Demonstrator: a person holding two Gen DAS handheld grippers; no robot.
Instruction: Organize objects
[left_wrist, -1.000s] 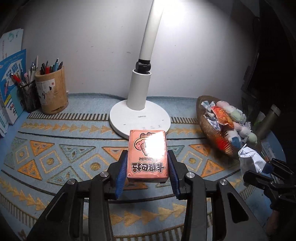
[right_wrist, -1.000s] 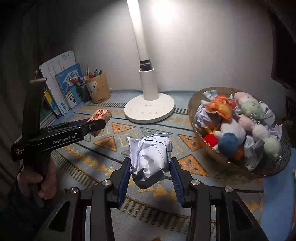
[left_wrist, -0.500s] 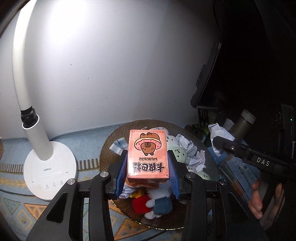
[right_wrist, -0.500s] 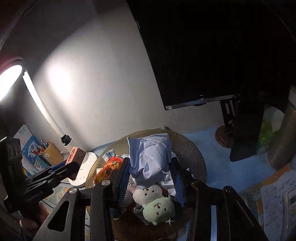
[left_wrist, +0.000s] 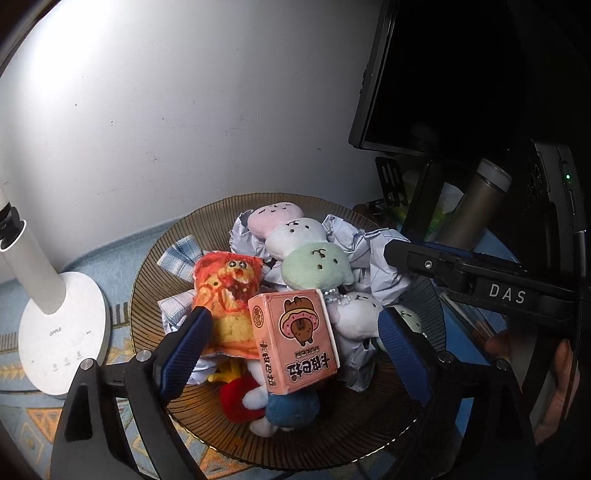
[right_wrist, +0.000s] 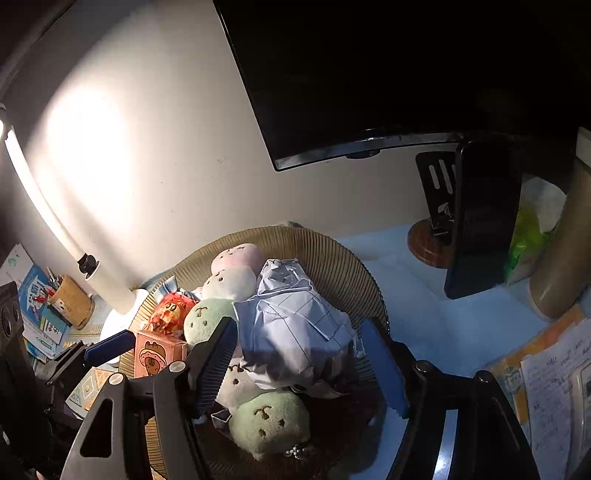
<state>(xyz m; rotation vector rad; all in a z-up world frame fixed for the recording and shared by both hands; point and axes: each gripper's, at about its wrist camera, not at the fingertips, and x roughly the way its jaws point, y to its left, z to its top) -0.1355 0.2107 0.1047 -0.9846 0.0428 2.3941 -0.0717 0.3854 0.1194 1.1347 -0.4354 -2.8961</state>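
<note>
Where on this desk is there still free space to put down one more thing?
Free: the blue surface between the basket and the phone stand; the patterned mat in front of the lamp base. Crowded: the basket itself, piled with plush toys and crumpled paper.

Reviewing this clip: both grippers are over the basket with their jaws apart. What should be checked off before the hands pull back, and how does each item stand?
1. Left gripper jaws clear of the pink card box: ok; they have just been opening and gaps show on both sides.
2. Pink card box resting in the brown woven basket: ok; it leans tilted on the plush toys.
3. Right gripper pads off the crumpled white paper ball: cannot tell; the jaws have just been opening, but the paper lies close to the left pad.
4. Paper ball inside the basket rim: ok.
5. Box settled and stable: cannot tell.
</note>
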